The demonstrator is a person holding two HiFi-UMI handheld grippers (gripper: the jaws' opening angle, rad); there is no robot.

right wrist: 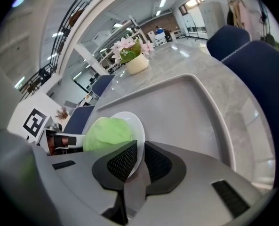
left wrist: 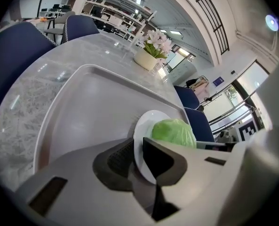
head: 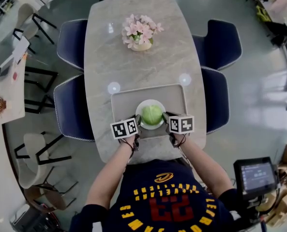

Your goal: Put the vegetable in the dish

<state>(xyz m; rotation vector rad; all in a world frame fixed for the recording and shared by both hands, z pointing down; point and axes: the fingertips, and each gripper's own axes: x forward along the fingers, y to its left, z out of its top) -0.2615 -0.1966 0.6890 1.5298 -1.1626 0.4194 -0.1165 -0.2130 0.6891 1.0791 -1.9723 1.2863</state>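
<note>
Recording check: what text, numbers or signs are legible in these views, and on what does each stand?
"23": red, on the shirt, upside down in the head view.
Yellow lettering around it: too blurred to read.
Text on the screen at the person's right: too small to read.
Text on the blue sign in the left gripper view: too small to read.
Cubes on the left gripper and right gripper: square markers only, no words.

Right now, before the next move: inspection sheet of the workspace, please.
Surface: marble table, with a grey tray on it.
Job's things: green cabbage sits on the white plate, over the tray.
Clutter: flower pot at the far end.
Grippers: left gripper and right gripper are each shut on the plate's rim, on opposite sides.
Cables: thin leads at the wrists.
Surroundings: blue chairs; a screen to the right.
</note>
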